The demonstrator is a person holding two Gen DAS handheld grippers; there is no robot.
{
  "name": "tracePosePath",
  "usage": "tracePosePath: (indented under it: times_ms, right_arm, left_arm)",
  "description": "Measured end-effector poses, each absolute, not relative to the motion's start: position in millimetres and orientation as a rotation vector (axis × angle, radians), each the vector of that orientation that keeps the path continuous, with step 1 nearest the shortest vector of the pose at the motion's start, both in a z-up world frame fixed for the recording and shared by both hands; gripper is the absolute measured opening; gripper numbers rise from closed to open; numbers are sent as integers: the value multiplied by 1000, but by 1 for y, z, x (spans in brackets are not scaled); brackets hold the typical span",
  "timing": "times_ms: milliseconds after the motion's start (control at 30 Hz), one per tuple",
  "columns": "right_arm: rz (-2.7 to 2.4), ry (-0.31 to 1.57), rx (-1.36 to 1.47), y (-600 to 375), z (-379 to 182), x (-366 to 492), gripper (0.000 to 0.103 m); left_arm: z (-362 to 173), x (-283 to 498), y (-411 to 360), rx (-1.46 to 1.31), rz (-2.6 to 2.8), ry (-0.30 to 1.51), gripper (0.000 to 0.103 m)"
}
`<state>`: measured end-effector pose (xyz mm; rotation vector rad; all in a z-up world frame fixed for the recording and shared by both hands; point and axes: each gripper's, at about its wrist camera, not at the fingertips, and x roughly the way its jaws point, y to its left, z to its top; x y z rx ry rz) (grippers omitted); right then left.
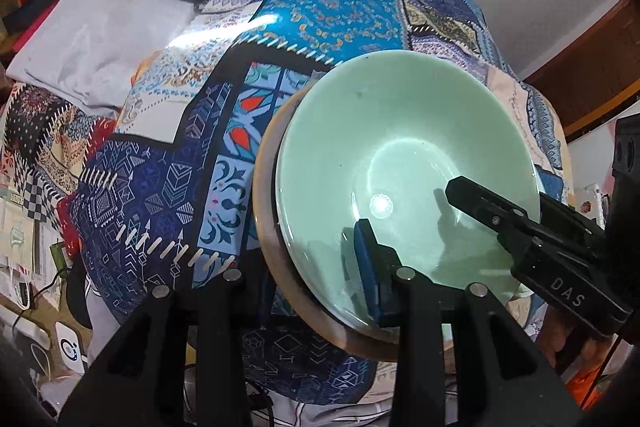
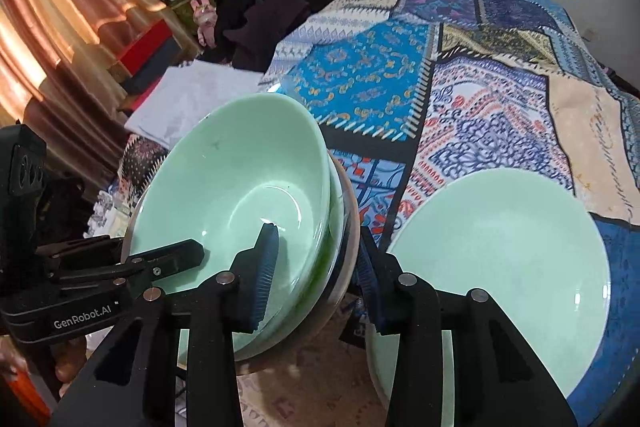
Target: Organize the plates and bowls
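At the near edge of the bed, the right hand-held gripper straddles the rim of the stacked green bowls — one blue pad inside, the other outside, clamped on them; the left hand-held gripper shows one pad inside the top bowl, its grip unclear; just right lies a green plate; beyond spreads the patchwork bedspread.
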<state>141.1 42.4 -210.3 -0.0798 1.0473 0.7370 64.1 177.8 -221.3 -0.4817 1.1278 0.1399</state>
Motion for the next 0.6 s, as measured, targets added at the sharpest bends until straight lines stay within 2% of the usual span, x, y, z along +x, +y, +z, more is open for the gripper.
tracePosePath:
  times_ms: [600]
  right_arm:
    - [632, 968, -31, -21, -174, 152, 35]
  left_arm:
    - [-179, 94, 130, -422, 52, 1055, 36]
